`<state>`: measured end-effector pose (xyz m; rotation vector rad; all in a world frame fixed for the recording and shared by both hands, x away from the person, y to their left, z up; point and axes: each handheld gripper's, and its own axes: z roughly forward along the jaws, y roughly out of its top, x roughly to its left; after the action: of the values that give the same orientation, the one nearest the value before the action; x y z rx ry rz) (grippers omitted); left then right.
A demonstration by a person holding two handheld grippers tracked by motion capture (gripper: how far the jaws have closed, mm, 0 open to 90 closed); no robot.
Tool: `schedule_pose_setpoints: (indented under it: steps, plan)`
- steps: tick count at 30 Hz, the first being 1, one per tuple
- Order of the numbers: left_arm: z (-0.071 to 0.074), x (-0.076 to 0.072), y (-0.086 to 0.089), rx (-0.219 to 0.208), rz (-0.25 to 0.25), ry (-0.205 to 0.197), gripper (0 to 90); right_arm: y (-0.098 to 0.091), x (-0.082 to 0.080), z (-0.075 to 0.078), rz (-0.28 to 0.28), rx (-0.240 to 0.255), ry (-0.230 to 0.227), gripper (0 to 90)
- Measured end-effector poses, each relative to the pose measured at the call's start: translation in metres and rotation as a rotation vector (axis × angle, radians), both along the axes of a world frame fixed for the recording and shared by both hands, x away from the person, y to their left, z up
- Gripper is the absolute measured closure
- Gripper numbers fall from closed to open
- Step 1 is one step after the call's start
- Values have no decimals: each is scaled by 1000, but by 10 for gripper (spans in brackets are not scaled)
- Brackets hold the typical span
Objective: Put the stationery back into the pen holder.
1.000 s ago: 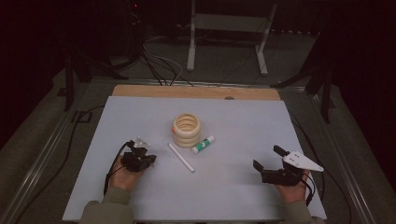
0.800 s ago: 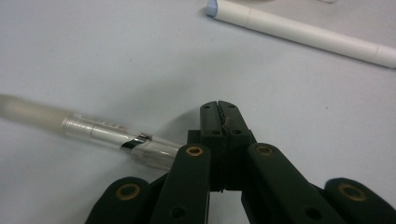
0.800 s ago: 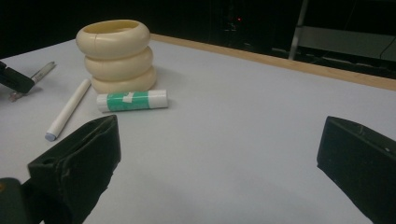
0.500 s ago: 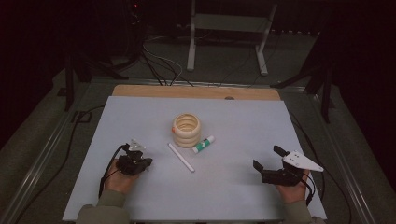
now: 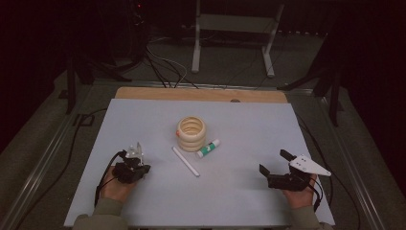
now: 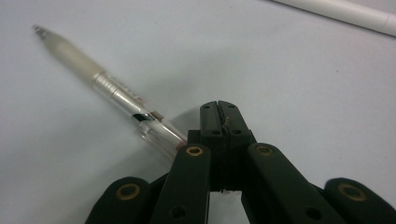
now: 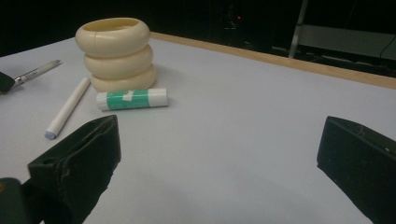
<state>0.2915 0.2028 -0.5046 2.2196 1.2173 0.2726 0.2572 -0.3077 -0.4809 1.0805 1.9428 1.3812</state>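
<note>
The left gripper (image 6: 219, 108), fingers together, sits beside the pen (image 6: 109, 88) at lower left; it should part them first, like the right gripper's (image 7: 219, 158).

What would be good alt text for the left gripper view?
The left hand-held gripper, jaws shut with nothing between them, points at a pale table beside a clear pen lying slantwise. A white stick crosses the top right corner.

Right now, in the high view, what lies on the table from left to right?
Left gripper → white stick → glue stick → right gripper. The ring stack overlaps the sticks, so it is left out.
</note>
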Motion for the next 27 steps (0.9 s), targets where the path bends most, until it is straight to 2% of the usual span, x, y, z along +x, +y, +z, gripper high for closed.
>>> schedule_pose_setpoints:
  steps: [10,14,17,19,22,23,24,27]
  plan:
    - [0,-3,6,-6,14,5,900,1,0,0,-1,-1,1,1]
    - [1,-2,5,-32,14,-4,900,1,0,0,0,-2,0,1]
    - [5,-3,5,-63,13,-45,785,0,0,0,-1,0,-1,1]
    - [10,-4,4,-66,27,-84,680,0,0,0,0,0,-1,1]
    - [17,-5,3,-83,43,-153,580,0,0,0,0,-1,0,1]
    - [17,-5,3,-83,43,-153,557,0,0,0,0,-1,0,1]
    - [22,-6,4,-99,51,-193,557,0,0,0,0,-1,-1,1]
    - [29,-7,5,-105,85,-264,454,0,0,0,-1,0,-1,1]
